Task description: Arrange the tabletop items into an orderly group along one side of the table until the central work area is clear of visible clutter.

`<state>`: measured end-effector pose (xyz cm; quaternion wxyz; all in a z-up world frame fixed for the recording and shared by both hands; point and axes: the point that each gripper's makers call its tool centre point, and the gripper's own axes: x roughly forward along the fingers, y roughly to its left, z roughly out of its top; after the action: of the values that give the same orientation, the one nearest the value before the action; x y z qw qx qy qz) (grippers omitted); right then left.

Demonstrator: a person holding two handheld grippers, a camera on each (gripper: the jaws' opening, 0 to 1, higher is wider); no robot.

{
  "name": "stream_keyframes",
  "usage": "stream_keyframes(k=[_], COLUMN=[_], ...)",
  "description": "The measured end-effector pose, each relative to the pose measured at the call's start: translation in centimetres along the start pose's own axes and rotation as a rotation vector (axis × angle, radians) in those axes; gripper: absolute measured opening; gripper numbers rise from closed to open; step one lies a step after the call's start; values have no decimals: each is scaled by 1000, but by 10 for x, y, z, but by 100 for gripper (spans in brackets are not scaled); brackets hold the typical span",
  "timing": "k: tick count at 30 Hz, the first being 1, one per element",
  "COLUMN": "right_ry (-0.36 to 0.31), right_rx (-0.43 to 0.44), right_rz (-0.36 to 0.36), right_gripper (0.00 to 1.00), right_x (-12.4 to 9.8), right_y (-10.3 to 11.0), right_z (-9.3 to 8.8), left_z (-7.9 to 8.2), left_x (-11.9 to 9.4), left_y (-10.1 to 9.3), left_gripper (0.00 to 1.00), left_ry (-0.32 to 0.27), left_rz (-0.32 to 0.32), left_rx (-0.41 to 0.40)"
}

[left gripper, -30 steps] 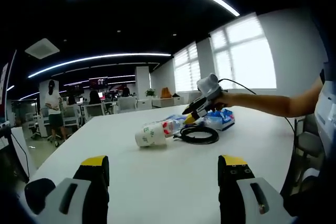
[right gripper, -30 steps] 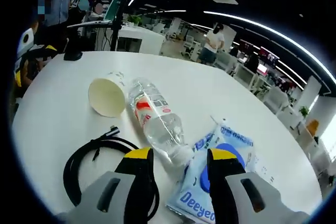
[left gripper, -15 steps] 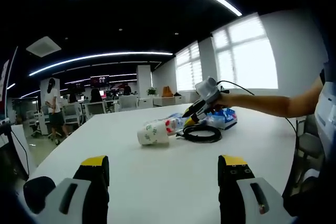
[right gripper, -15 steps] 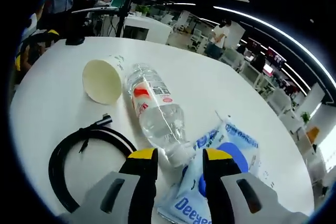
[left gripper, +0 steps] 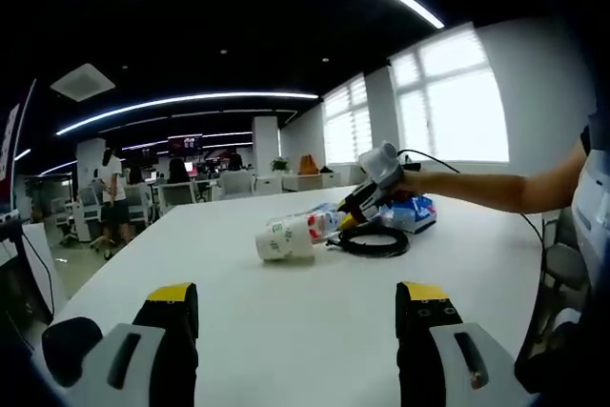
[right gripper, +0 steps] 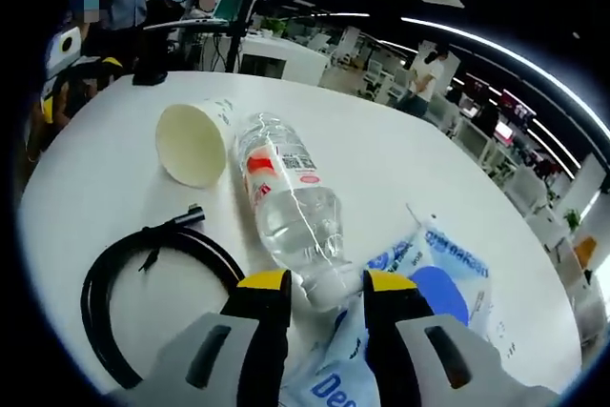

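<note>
Down low in the left gripper view, looks along the white table (left gripper: 315, 331) with the left gripper (left gripper: 297, 295) just above it. Holds its two yellow-tipped jaws wide apart, with nothing between them but bare tabletop. Sits well apart from the small pile of things farther along the table.

Over there, shows a paper cup (left gripper: 284, 238) lying on its side, with a clear plastic bottle (left gripper: 319, 224) lying just behind it. Beside them, shows a coiled black cable (left gripper: 374, 240) and a blue and white packet (left gripper: 412, 212). Also shows a person's arm (left gripper: 496, 188) reaching in from the right, holding the right gripper (left gripper: 355, 207) down at the pile.

Up close in the right gripper view, looks down on the same pile. Has the bottle's narrow cap end right between the two yellow jaw tips. Keeps the jaws only a little apart, one on each side of that end. Too hard to tell whether squeezing the bottle or just sitting beside it.

Touching the bottle's side, with its open mouth facing the camera, lies the cup. Curls to the left of the jaws, the cable. Lies to the right, partly under the right jaw, the packet.
</note>
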<state>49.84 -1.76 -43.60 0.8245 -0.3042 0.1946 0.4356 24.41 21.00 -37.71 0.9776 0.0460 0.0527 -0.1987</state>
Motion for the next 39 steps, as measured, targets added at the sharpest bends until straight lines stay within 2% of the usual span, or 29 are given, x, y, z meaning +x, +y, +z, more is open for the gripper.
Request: stream_keyframes(k=[9, 24, 39], right_ry=[-33, -27, 32], right_rx=[27, -8, -5], right_rz=[35, 20, 6], right_gripper=[26, 24, 24], right_x=[5, 5, 0], right_y=[-1, -2, 1], right_z=[-4, -3, 2], left_z=[-3, -2, 3], left_x=[5, 8, -4], left_y=[1, -1, 2], left_gripper=[85, 85, 85], left_ry=[14, 21, 12], left_rz=[4, 0, 16], left_rx=[-2, 0, 6])
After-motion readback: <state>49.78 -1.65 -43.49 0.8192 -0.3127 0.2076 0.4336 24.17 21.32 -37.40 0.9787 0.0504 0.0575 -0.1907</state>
